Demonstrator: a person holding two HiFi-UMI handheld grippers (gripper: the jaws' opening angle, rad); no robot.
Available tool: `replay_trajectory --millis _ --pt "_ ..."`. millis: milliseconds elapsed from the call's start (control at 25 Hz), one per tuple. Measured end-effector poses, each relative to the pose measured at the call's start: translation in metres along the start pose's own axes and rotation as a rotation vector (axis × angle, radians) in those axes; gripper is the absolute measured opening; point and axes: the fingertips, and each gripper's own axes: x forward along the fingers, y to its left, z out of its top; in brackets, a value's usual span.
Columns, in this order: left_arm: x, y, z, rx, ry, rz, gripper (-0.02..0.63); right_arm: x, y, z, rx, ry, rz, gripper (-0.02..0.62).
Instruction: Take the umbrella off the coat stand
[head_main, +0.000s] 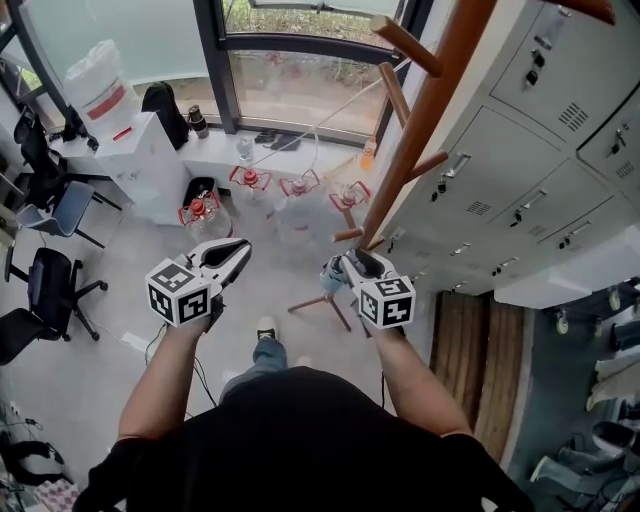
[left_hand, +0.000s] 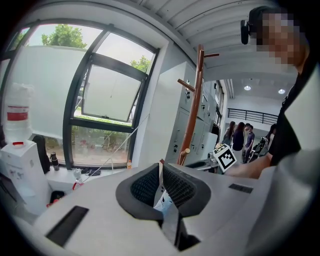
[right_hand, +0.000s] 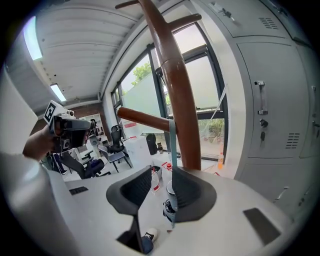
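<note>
Standing spread, my right gripper (right_hand: 161, 174) has the folded umbrella (right_hand: 170, 206) between its jaws, pads not pressing it. The umbrella hangs upright, long axis vertical, its strap (right_hand: 172, 145) looped up over a low peg (right_hand: 145, 119) of the coat stand (right_hand: 180, 100). Lockers (right_hand: 265, 110) crowd close on the right. Open floor (head_main: 110, 340) lies to the left, where my left gripper (left_hand: 161, 167) hovers, jaws pressed together and empty.

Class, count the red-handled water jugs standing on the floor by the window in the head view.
4 jugs: one by the white cabinet, two below the window, one beside the coat stand. Others may be hidden.
</note>
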Motion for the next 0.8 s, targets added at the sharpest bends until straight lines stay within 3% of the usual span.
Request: replay_trajectory --millis 440,800 --pt "0.011 0.021 -0.008 -0.039 0.008 -0.028 0.041 0.026 -0.003 -0.008 -0.045 0.088 -0.080 0.170" --pt "0.027 0.021 -0.010 -0.049 0.023 -0.075 0.041 0.037 -0.011 -0.005 0.000 0.087 -0.127 0.170"
